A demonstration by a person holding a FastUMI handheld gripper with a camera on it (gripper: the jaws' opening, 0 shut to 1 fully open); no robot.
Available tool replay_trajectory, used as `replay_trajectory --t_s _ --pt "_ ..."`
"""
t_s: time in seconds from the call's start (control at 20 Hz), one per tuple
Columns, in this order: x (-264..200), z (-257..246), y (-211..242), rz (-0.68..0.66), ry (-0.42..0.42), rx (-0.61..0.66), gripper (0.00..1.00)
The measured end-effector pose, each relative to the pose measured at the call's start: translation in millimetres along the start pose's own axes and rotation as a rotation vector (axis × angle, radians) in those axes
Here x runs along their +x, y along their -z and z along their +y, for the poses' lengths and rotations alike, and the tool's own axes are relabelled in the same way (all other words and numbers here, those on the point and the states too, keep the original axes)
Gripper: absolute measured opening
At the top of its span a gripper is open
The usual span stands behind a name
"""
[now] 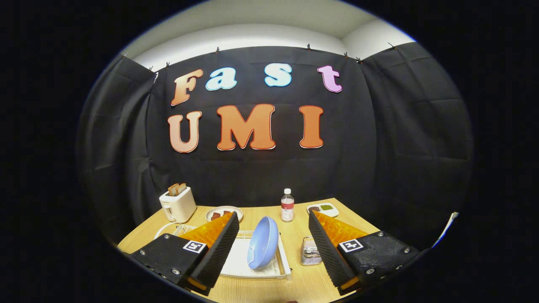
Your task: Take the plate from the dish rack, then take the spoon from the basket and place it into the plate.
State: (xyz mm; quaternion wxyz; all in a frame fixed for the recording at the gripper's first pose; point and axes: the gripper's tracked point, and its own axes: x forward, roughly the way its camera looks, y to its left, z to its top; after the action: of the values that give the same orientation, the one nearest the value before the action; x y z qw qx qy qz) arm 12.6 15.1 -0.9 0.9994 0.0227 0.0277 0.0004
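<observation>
The blue plate (264, 242) stands on its edge, tilted, in the white dish rack (252, 263) on the wooden table (294, 286). It sits between the two fingers (219, 248) of the gripper (273, 248), a little ahead of them. The fingers are wide apart and touch nothing. They point level, out over the near part of the table. Each finger has a small square tag with a black-and-white pattern on it.

Just right of the rack is a small shiny basket (310, 251); what lies in it is too small to tell. Farther back stands a clear bottle (287, 205) with a red label; its words are too small to read. A small plate of food (224, 214) and a white toaster (177, 203) with bread are far left. A white tray of food (323, 208) is far right.
</observation>
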Motion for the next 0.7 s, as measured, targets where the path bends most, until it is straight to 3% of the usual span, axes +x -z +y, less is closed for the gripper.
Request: replay_trajectory --t_s 0.7 --pt "36 11 16 0.080 -0.012 -0.017 0.99"
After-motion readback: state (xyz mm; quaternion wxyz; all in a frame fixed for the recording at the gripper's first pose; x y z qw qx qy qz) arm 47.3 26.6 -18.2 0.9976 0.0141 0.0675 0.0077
